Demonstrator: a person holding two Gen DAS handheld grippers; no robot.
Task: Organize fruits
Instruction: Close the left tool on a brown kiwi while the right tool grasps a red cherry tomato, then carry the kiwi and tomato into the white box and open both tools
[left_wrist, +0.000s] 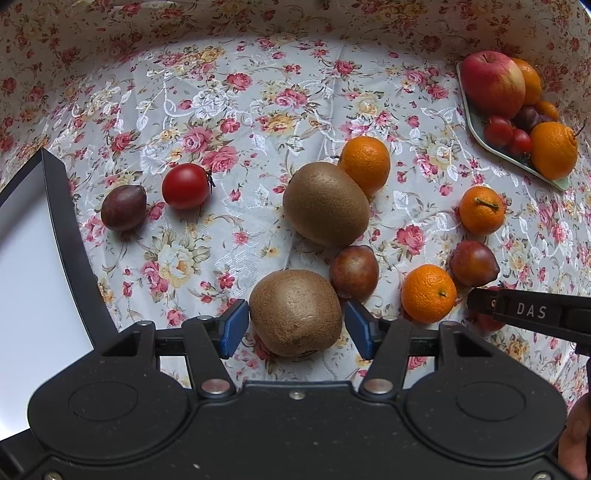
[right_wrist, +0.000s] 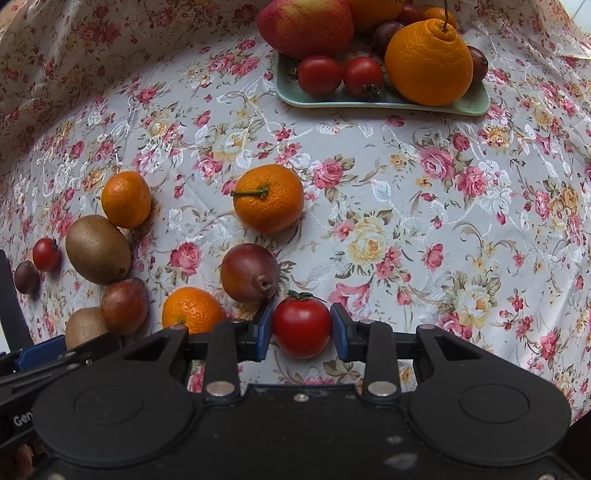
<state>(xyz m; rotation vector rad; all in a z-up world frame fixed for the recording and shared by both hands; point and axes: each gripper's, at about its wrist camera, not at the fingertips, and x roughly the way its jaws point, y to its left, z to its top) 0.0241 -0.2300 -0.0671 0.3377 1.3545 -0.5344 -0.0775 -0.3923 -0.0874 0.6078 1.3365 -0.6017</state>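
Left wrist: left gripper (left_wrist: 295, 325) straddles a fuzzy brown kiwi (left_wrist: 295, 312) on the floral cloth (left_wrist: 229, 110); blue pads apart from its skin, jaws open.

Right wrist: right gripper (right_wrist: 302, 326) brackets a glossy red tomato (right_wrist: 302, 326), green calyx up; both pads touch it, gripping.
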